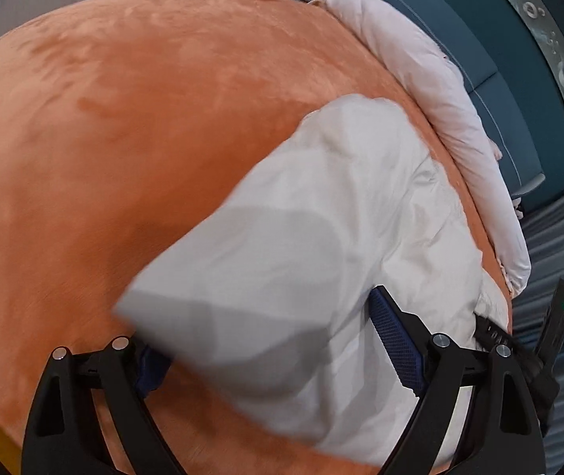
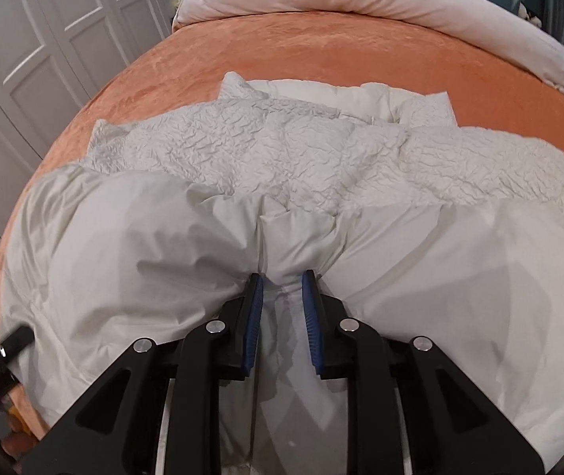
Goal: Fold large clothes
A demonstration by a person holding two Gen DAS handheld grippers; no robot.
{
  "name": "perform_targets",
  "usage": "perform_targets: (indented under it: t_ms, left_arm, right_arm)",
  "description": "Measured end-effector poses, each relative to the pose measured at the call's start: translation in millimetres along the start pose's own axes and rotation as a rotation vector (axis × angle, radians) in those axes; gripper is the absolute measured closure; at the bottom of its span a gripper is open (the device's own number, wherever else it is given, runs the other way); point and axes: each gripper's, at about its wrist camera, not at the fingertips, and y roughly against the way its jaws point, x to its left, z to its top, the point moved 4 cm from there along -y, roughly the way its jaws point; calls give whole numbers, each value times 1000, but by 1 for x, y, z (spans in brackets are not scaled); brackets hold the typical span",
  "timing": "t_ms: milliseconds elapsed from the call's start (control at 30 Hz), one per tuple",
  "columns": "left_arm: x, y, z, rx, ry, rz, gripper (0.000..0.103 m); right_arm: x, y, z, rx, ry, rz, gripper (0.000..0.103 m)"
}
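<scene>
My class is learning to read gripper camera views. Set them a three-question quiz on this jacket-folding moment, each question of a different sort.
1. True or false: the right gripper pinches a fold of the white jacket.
2. Multiple choice: the jacket lies on (A) a blue rug, (B) an orange cover, (C) a wooden floor.
3. Fill in: the left gripper has wide jaws with a white ____ of the jacket between them.

Key
1. True: the fabric bunches between the narrow jaws.
2. B.
3. Sleeve; whether the pads press on it cannot be told, as the near one is hidden and the picture is blurred.
</scene>
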Motion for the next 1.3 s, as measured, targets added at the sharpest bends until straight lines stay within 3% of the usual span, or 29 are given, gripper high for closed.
perform_targets:
  t_ms: [33,133,200,367,433,500,633,700,833,967,1067,1167,1300]
  left_arm:
    - [-6,-2,3,8,-6,-19,50]
    - [-39,20,10,-28,-77,-94,89]
    - [-74,47,9,-66,-180,-130,94]
    - [-158,89,-13,-116,-389,-174,97]
    - [-188,95,-22,-140,-466,-170,97]
    - [-213,102,-32,-161,-531,-179,97]
    - [-240,102,-45,-165,-581,-169,97]
    - [-238,106,-58,-165,-594,-167,97]
    - [-247,109,-71,-155,-627,-169,97]
    - [-282,102,-100,-124,-762,-195,97]
    - [-314,81,-130,-72,-856,-230,97]
    - [-340,53,-157,0,-917,-262,97]
    - [-363,15,-197,78,-1004,-252,98]
  right_arm:
    - [-1,-1,0,-1,-4,4,83]
    - [-5,-4,1,-6,-14,17,83]
    - [-4,-1,-3,-15,-14,20,83]
    - [-15,6,-4,-20,-58,74,83]
    - [-27,21,-5,-15,-105,115,83]
    - [-46,53,-17,-66,-168,187,81]
    - [-75,90,-59,-101,-214,236,81]
    - [-78,85,-81,-52,-231,282,82]
    - [-70,67,-96,-39,-227,290,82]
    - [-65,49,-92,-32,-217,299,81]
    - [-81,50,-98,-43,-293,393,85]
    - [-110,74,-112,-66,-380,472,89]
    - [-163,121,-138,-119,-435,427,85]
